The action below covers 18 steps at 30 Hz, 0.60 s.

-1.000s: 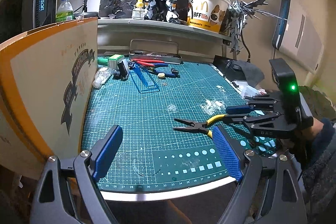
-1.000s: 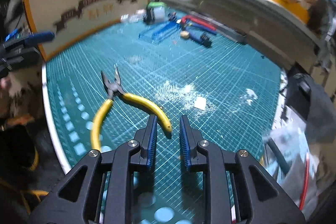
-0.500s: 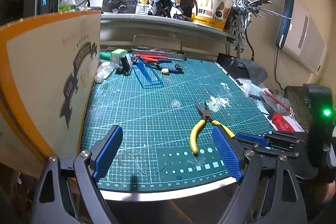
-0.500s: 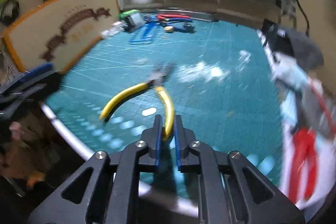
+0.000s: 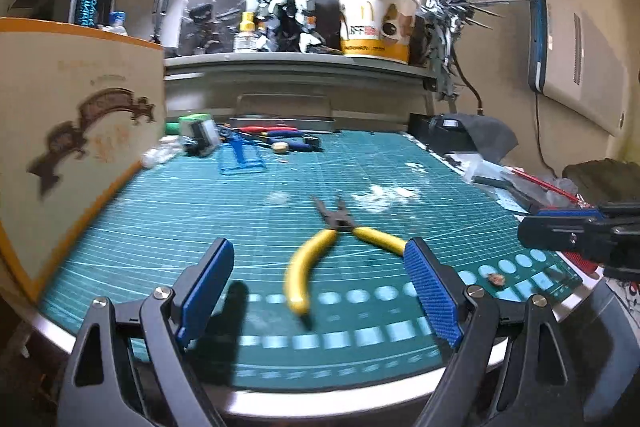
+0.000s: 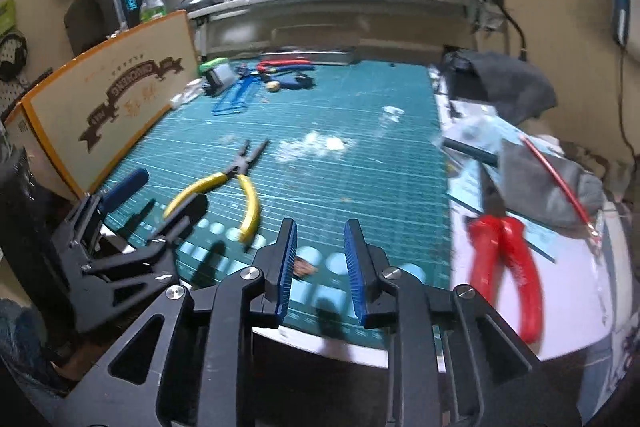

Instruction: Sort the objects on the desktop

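While yellow pliers [image 5: 320, 251] lie on mat [image 5: 200, 211], left gripper [image 5: 320, 291] gapes wide, right gripper [image 6: 320, 267] parted, empty.

Yellow-handled needle-nose pliers [image 5: 340, 231] lie flat on the green cutting mat [image 5: 200, 219] near its front edge, dark jaws slightly parted and pointing toward the back, handles splayed toward the front. Red-handled cutters [image 6: 504, 259] lie off the mat to the right on white paper. At the mat's back edge sit red and blue-handled tools [image 6: 286, 71] and a clear blue ruler [image 6: 236, 95]
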### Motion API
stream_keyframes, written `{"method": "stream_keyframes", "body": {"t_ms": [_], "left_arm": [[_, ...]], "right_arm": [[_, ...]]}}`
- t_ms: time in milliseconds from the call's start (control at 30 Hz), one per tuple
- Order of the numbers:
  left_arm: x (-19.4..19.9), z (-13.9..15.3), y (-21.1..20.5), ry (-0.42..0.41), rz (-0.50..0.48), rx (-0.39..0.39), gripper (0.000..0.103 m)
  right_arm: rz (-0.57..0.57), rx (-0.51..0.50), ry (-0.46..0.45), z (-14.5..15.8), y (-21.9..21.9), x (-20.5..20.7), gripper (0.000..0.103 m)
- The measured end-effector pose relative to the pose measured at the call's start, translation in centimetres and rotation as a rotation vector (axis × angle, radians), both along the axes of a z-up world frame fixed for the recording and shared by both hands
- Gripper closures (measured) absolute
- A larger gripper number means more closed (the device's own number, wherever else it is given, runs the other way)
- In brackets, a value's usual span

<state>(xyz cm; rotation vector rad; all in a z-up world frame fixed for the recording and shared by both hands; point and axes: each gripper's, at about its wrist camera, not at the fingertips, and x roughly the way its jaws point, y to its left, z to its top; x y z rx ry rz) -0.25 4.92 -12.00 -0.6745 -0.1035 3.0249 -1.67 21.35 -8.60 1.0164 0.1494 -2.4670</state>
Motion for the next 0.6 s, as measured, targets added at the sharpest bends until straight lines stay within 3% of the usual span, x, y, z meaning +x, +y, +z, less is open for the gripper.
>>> {"method": "stream_keyframes", "body": {"t_ms": [133, 233, 267, 400, 600], "left_arm": [[-0.4, -1.2, 1.9, 0.028, 0.027, -0.007, 0.017], [-0.6, -1.8, 2.9, 0.038, 0.049, -0.021, 0.035], [-0.8, -1.8, 2.7, 0.02, 0.051, -0.035, 0.049], [-0.7, -1.8, 1.0, -0.011, 0.049, -0.06, 0.08], [-0.9, -1.6, 0.1, -0.036, -0.001, -0.039, 0.092]], "right_arm": [[0.002, -0.002, -0.01, -0.4, 0.7, 0.2, 0.077], [0.023, 0.007, -0.015, -0.8, 0.5, 0.4, 0.075], [0.032, 0.004, -0.015, -0.9, 0.4, 0.4, 0.074], [0.075, -0.013, -0.002, -0.9, 0.0, 1.0, 0.071], [0.128, -0.022, 0.009, -1.1, -1.1, 1.4, 0.07]]}}
